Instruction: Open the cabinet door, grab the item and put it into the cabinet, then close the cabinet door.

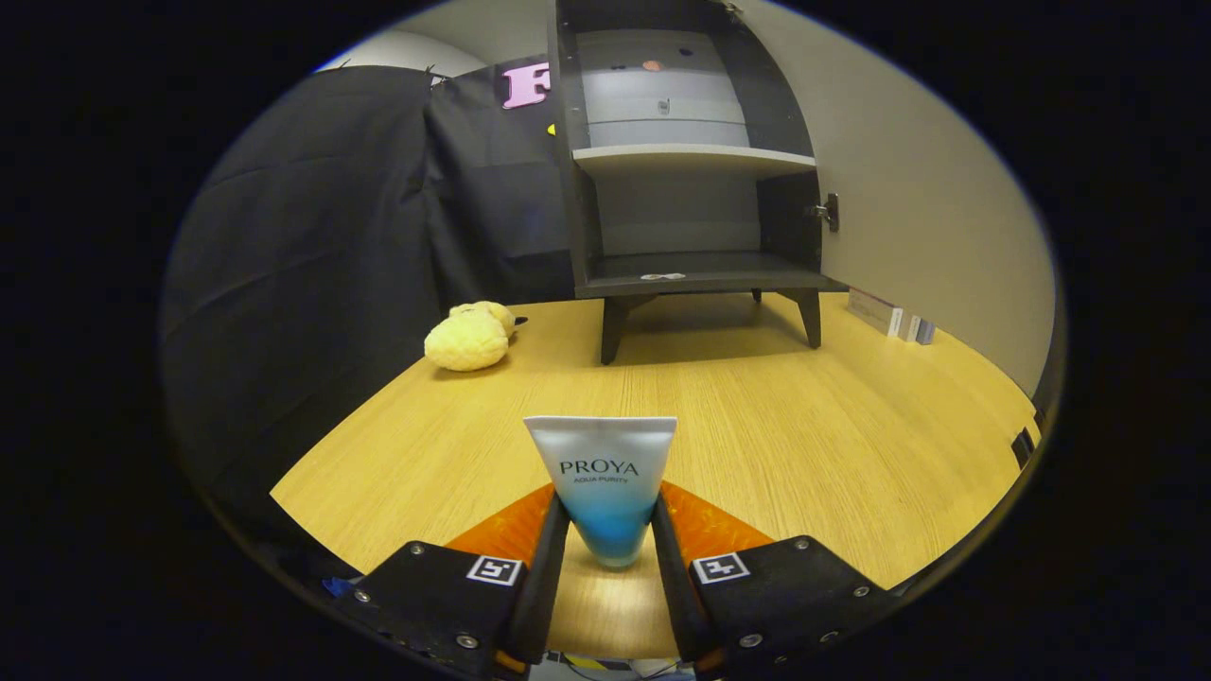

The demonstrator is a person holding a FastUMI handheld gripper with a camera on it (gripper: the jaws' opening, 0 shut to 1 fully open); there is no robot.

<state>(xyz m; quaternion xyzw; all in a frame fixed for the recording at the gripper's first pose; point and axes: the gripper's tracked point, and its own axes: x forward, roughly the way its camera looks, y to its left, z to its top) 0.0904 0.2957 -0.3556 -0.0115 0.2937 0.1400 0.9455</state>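
The camera rides on the hand-held gripper [607, 530] and looks forward along its two fingers [544, 558], which show at the bottom. A tube [603, 482] sits pinched between them, very close to the lens. The camera sits low, just above the tabletop [804, 426], and looks across it. Far ahead, straight in front, stands the open cabinet [686, 189]. The round lens bends the tabletop's edges.

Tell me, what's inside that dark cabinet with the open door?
The dark cabinet holds a pale shelf and a small white thing on its bottom board. Its top is cut off. The gripper grips a white-blue tube.
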